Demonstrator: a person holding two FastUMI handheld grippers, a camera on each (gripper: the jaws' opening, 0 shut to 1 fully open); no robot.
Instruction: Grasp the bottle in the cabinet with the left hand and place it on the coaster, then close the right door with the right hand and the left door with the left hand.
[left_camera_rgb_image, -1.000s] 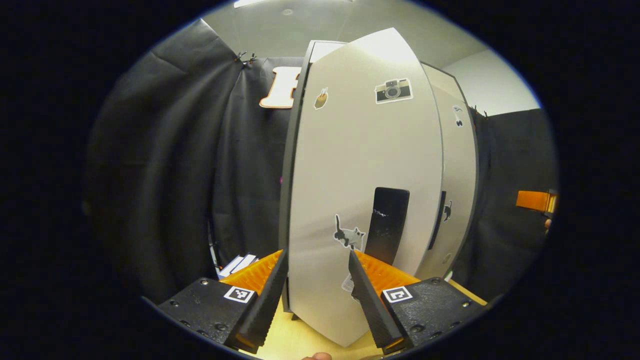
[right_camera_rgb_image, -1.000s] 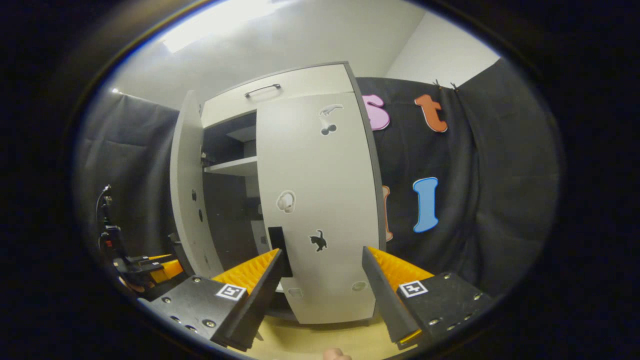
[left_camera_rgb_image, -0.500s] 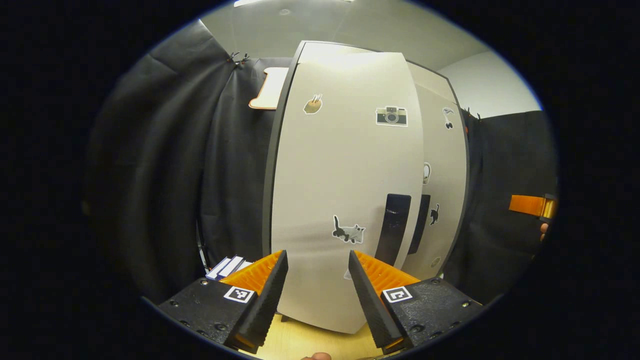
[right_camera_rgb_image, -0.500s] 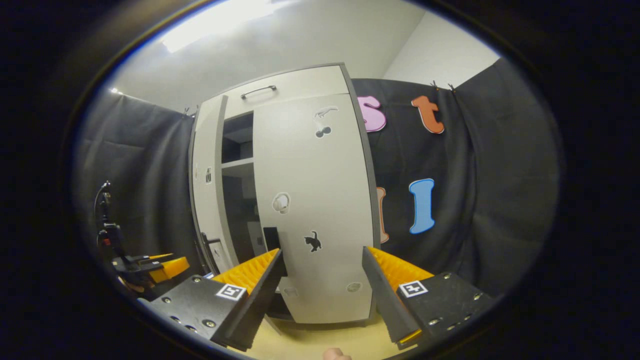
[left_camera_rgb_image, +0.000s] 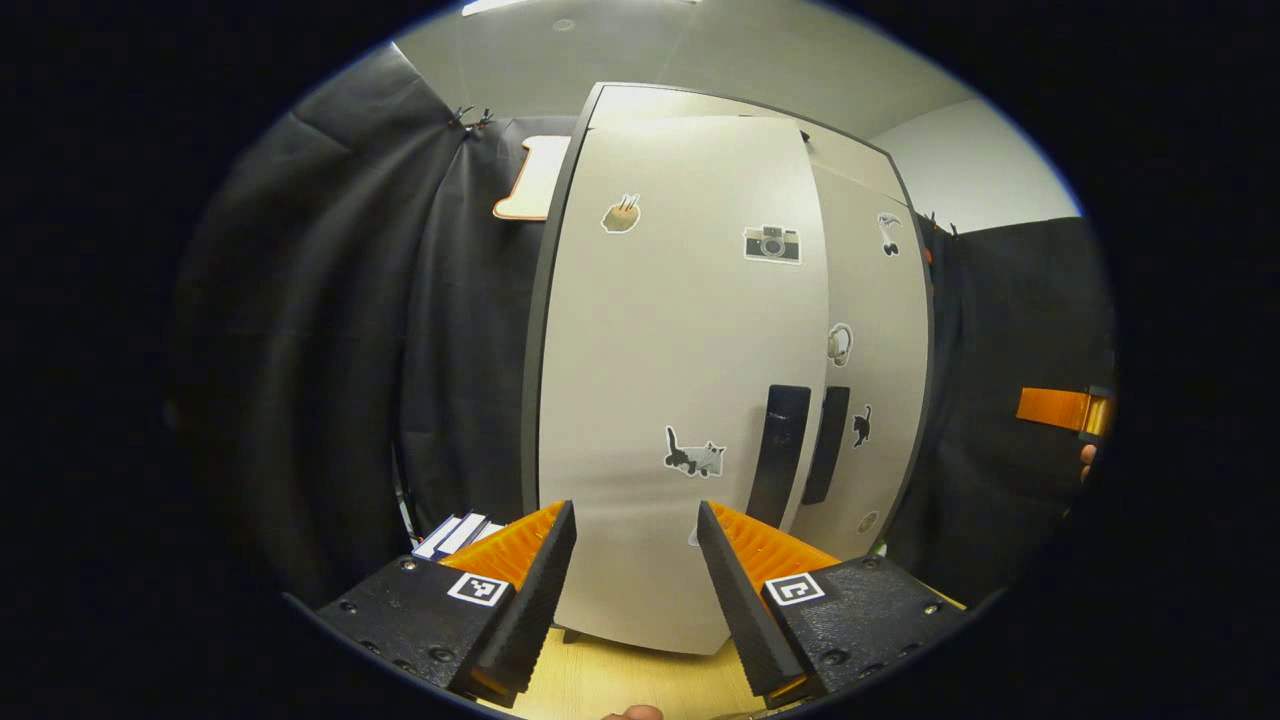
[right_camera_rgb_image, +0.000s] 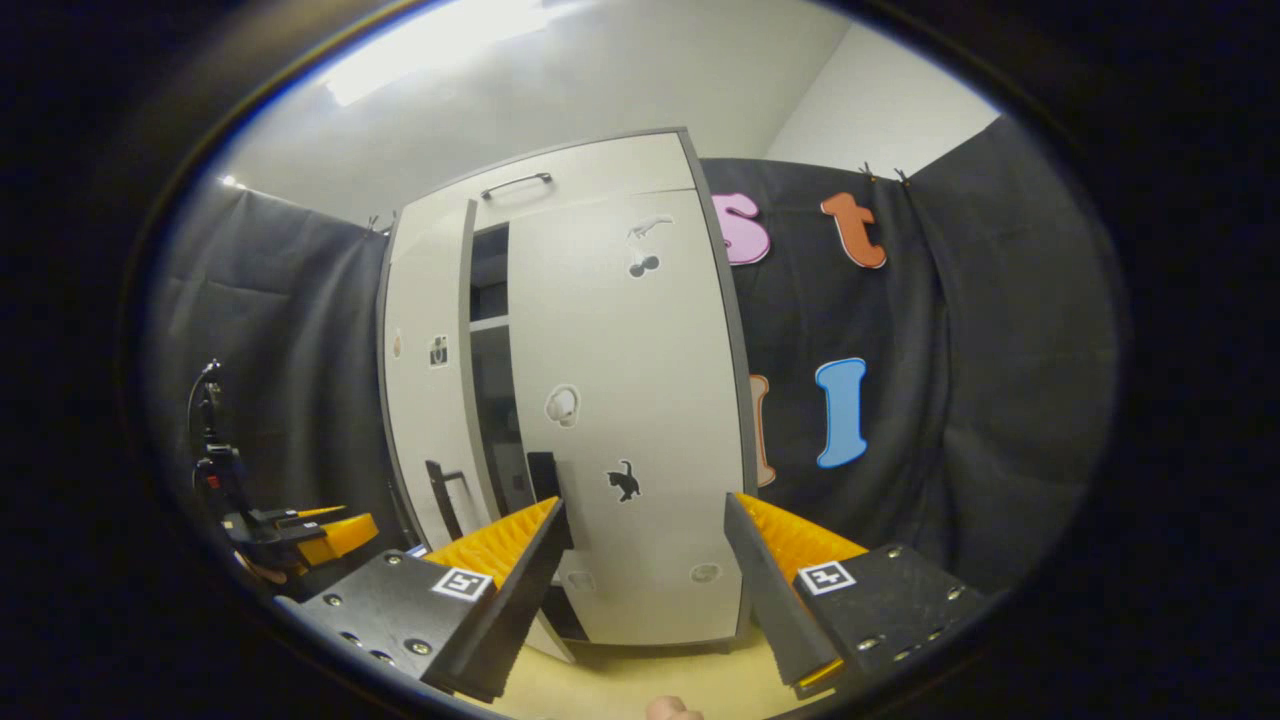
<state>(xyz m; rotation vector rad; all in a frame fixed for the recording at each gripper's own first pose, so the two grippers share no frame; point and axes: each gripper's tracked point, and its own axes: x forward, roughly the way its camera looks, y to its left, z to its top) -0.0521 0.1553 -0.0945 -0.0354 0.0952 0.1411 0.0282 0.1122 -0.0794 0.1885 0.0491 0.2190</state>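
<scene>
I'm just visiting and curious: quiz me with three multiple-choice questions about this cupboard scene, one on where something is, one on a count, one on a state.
1. Where is the camera sticker?
A. on the left door
B. on the right door
C. on the drawer above

2. How many dark handles sit near the middle seam of the doors?
A. one
B. two
C. four

3. How does the left door stand?
A. wide open
C. taken off
B. nearly shut, with a narrow gap

Answers:
1 A: the camera sticker is on the left door.
2 B: one handle on each door.
3 B: the right gripper view shows a dark slit beside the right door.
</scene>
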